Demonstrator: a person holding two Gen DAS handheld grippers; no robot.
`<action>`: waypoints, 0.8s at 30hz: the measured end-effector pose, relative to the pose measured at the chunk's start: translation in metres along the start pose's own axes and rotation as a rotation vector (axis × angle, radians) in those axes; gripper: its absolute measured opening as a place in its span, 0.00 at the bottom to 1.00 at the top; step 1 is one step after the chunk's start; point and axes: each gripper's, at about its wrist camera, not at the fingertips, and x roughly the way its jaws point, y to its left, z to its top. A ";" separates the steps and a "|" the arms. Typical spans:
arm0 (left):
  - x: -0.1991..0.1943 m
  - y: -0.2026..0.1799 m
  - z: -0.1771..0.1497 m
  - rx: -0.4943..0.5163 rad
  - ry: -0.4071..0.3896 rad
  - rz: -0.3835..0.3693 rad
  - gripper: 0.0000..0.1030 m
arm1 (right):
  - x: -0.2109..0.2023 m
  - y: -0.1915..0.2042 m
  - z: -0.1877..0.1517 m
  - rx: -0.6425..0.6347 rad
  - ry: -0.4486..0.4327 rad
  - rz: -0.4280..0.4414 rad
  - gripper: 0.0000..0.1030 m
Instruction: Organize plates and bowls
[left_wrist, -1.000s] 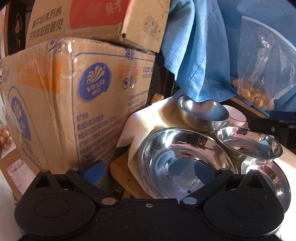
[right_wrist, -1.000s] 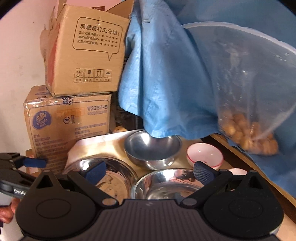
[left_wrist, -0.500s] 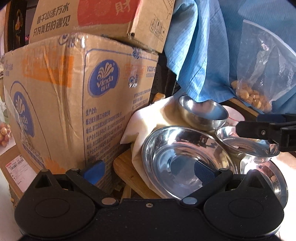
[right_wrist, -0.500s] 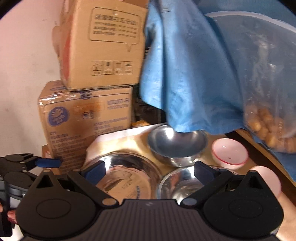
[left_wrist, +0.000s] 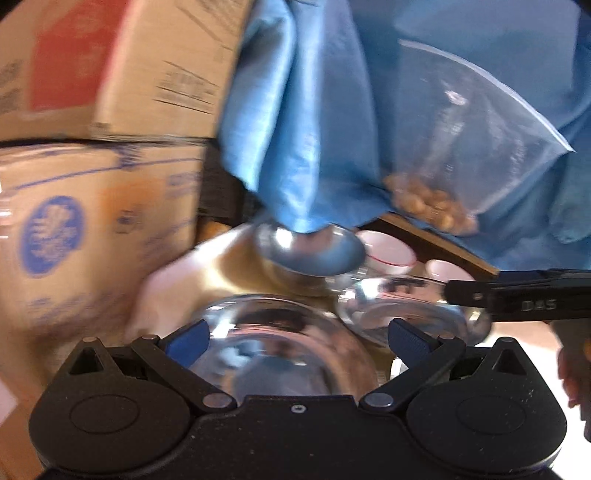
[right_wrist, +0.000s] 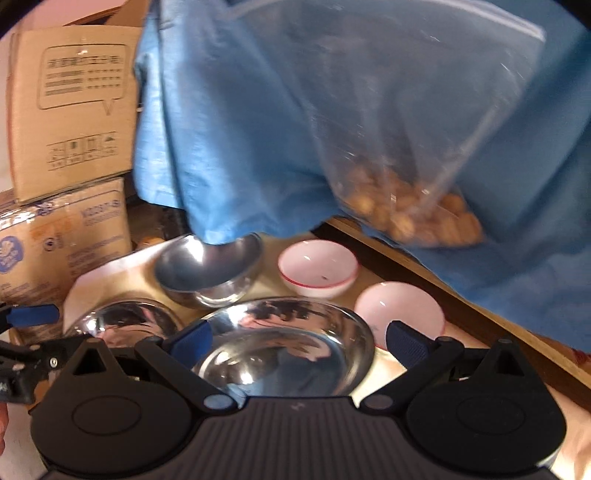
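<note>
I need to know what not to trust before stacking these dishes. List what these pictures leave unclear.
- Far steel bowl: right wrist view, blue cloth covers its back rim.
- Near steel bowl: left wrist view, front hidden by the left tongs.
- Box lettering: left wrist view, smeared by blur.
- Bag: both views, contents too blurred to name.

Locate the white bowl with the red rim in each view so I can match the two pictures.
Left wrist: the white bowl with the red rim sits right of centre, just right of the deep steel bowl, partly hidden behind it.
Right wrist: the same bowl is near the centre, in full view, right of the deep steel bowl.
Shared landmark: the clear bag of nuts hangs above and to its right.
</note>
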 end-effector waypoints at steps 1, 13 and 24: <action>0.004 -0.004 0.000 -0.001 0.009 -0.018 0.99 | 0.002 -0.003 -0.002 0.007 0.002 -0.002 0.98; 0.038 -0.017 -0.005 -0.116 0.089 -0.161 0.88 | 0.012 -0.027 -0.014 0.120 0.012 0.009 0.80; 0.052 -0.022 -0.007 -0.170 0.142 -0.217 0.56 | 0.020 -0.033 -0.017 0.144 0.029 0.012 0.56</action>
